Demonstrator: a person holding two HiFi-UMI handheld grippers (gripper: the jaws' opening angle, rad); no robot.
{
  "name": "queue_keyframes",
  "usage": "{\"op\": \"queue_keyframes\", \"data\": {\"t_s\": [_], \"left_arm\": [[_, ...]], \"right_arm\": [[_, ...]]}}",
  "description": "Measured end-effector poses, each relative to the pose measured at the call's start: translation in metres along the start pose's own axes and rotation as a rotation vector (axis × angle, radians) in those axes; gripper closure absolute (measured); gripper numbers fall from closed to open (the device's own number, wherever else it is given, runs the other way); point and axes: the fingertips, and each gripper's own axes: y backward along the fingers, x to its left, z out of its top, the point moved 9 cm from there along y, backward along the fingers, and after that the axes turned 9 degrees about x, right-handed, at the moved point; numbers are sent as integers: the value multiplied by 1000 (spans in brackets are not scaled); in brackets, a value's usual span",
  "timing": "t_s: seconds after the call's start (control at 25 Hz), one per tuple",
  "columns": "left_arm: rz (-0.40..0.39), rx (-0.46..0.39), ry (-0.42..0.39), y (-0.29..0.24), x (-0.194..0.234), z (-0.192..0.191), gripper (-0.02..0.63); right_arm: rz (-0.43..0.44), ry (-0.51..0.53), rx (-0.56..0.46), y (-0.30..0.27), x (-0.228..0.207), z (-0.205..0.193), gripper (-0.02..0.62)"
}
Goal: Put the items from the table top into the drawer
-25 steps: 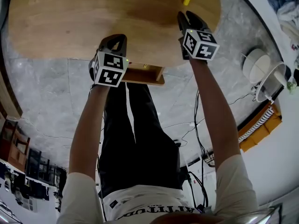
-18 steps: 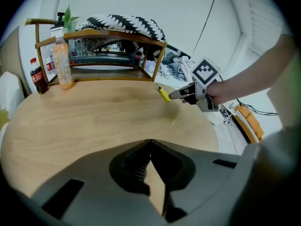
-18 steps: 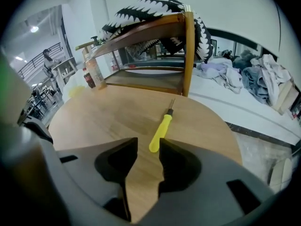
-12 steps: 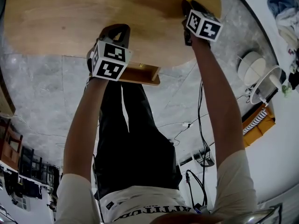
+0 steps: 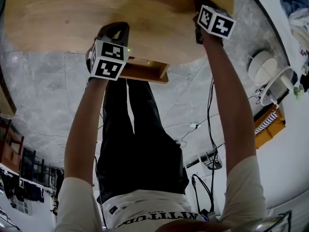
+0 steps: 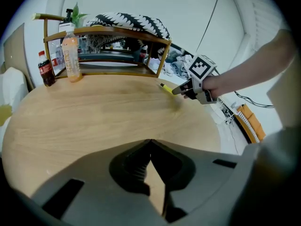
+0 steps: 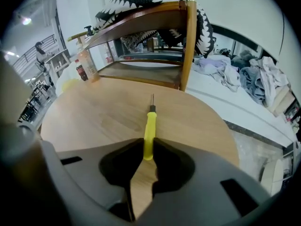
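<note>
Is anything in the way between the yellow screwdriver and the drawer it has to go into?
Nothing visible. The right gripper has just been closing its jaws on the yellow-handled screwdriver, and the round wooden table is bare from there to the open wooden drawer. The shut, empty left gripper hangs by the drawer's left end.

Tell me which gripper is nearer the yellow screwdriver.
Right. The right gripper has just closed its jaws on the screwdriver handle; the left gripper hangs shut over the table edge, well away.

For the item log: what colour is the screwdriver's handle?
The screwdriver handle is yellow, clearest in the right gripper view.
</note>
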Motion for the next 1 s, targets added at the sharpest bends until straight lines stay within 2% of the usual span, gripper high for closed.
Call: {"op": "queue_keyframes", "data": {"t_s": [0.56,0.72,1.0], "left_arm": [[-2,1,-31,22,-18,-33,584],[-21,-14,-54,28,-27,-41,584],[-32,-2,-69,36,-39,-67,584]], "right_arm": [[122,-34,-18,47,39,-70,518],[187,-51,-17,62,54,-94,518],[274,12,3,82,84,-150,518]]}}
